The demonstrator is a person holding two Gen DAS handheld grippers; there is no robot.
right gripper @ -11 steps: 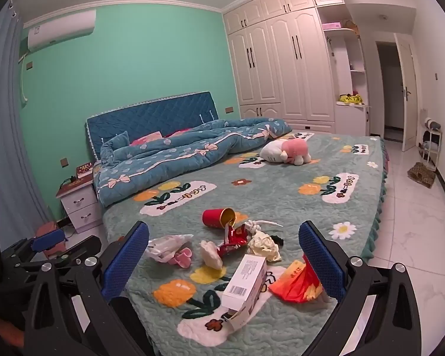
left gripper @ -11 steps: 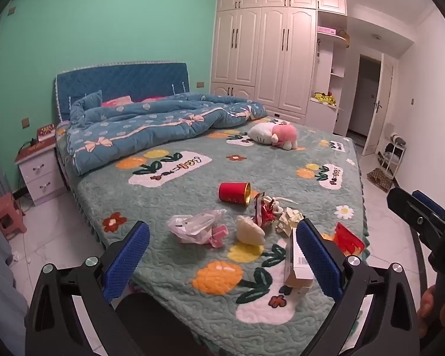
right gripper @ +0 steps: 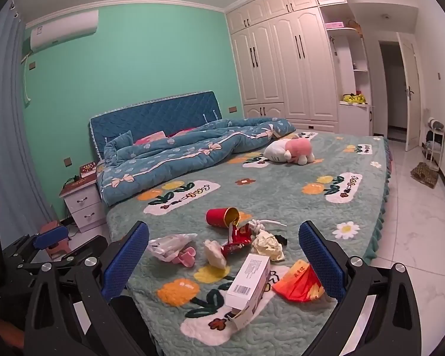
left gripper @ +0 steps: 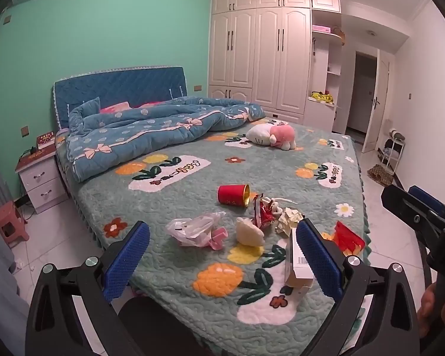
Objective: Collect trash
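Left wrist view. The left gripper [left gripper: 222, 255] stands with its blue-padded jaws spread wide and nothing between the pads; it hangs above the near end of the bed [left gripper: 281, 172], which carries a green quilted cover with flower motifs. The trash lies in a loose cluster on that cover: a red paper cup [left gripper: 233, 195] on its side, a crumpled red-and-white wrapper [left gripper: 264, 212] just beside it, a ball of cream paper [left gripper: 289, 221], a pale dumpling-shaped wad [left gripper: 249, 234], a clear plastic bag with pink scraps [left gripper: 195, 231], a white carton with a barcode [left gripper: 296, 262] partly hidden behind the right-hand finger [left gripper: 317, 259], and a red packet [left gripper: 348, 238] near the bed's edge. A plush toy [left gripper: 273, 137] and a blue duvet [left gripper: 151, 130] lie further up the bed. The right gripper [left gripper: 418, 207] enters at the frame's right edge, seen side-on.

Right wrist view. The right gripper [right gripper: 222, 259] likewise has its jaws fully apart and empty, aimed slightly downward at the same litter. Here the white carton [right gripper: 249, 281] lies nearest, between the fingers in the picture, with the red packet [right gripper: 299, 284] just beside it, the cream paper [right gripper: 267, 244] and wrapper [right gripper: 237, 237] behind, and the red cup [right gripper: 221, 216] beyond them. The plastic bag [right gripper: 170, 244] lies toward the left finger. The left gripper [right gripper: 50, 241] shows low at left, beside a nightstand [right gripper: 83, 204].
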